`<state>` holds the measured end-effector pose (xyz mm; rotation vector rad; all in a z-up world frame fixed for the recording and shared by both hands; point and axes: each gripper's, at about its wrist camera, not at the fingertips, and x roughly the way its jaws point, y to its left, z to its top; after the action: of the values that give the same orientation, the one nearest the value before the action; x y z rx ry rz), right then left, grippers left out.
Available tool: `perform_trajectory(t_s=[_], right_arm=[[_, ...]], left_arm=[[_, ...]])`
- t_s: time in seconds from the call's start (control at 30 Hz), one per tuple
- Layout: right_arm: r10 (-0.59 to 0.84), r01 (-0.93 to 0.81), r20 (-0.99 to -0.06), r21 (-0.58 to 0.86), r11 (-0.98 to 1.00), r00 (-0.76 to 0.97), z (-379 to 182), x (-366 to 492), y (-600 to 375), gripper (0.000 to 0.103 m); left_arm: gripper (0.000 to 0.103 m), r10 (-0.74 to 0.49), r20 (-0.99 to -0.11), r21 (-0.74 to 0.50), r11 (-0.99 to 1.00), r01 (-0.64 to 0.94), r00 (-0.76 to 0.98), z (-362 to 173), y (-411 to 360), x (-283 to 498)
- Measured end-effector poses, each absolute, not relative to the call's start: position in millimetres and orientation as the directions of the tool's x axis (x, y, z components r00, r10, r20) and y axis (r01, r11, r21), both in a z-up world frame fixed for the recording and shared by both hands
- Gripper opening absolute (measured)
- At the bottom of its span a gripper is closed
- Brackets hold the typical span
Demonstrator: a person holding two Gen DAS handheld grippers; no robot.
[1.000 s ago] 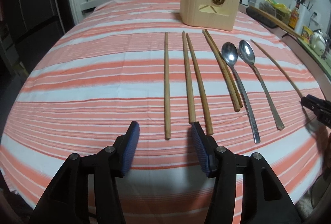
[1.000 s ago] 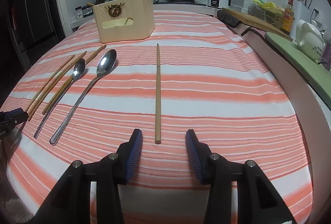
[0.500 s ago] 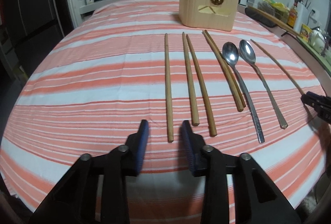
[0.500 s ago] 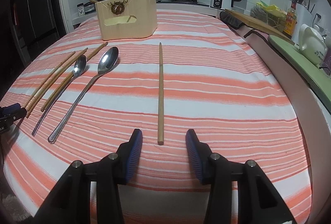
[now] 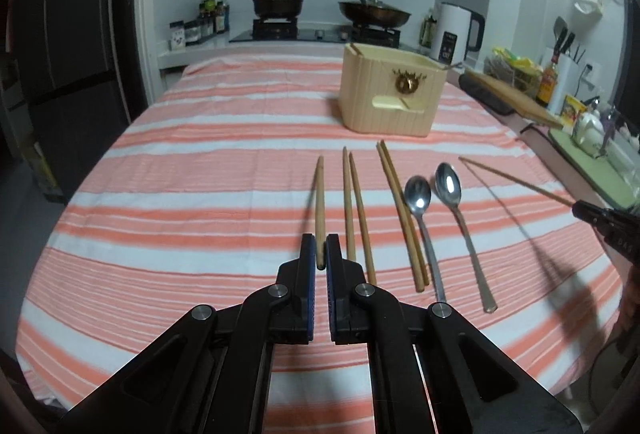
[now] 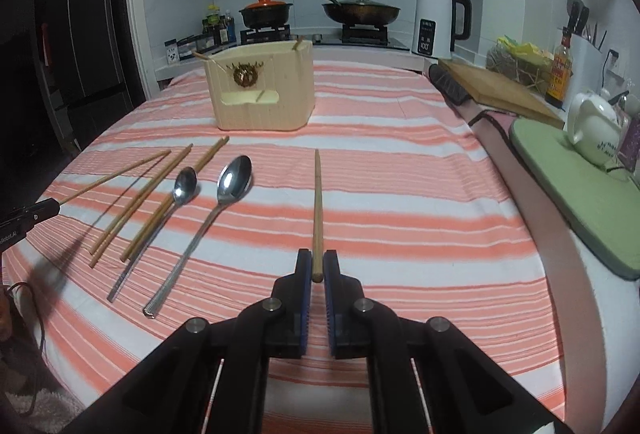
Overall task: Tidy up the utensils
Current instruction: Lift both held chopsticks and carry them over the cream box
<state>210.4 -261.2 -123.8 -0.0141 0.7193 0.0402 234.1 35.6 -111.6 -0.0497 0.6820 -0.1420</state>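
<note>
Wooden chopstick (image 5: 319, 193) clamped in left gripper (image 5: 320, 254)

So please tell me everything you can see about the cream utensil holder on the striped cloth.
The utensil holder is a cream, ribbed box, plastic by its look, standing upright at the far end of the striped tablecloth. Its front bears a brown round ornament above a slot-like ledge. Chopstick ends poke out of its open top. Neither gripper touches it.
</note>
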Motion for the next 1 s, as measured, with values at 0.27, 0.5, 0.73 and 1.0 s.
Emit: perform_trajectory(t_s=[0.27,0.5,0.73,1.0], right_arm=[[0.070,-0.083,-0.596,0.005,0.997,0.800,-85.1,204.7,-249.4,0.006],[0.094,-0.098,-0.554,0.023,0.995,0.827,-61.9,199.9,-247.9,0.006],[0.107,-0.102,-0.525,0.039,0.994,0.844,-44.3,199.4,-251.1,0.006],[0.114,-0.110,-0.499,0.037,0.993,0.859,-31.4,198.6,-248.0,0.006]], left_arm=[[0.003,-0.164,-0.565,-0.108,0.986,0.124,0.808,-76.9,43.0,229.5],[0.003,-0.182,-0.525,-0.138,0.982,0.128,0.832,-58.1,47.6,225.6],[0.003,-0.195,-0.483,-0.144,0.979,0.143,0.853,-39.1,46.1,223.3],[0.002,-0.200,-0.457,-0.156,0.977,0.143,0.867,-27.1,48.0,222.4]])
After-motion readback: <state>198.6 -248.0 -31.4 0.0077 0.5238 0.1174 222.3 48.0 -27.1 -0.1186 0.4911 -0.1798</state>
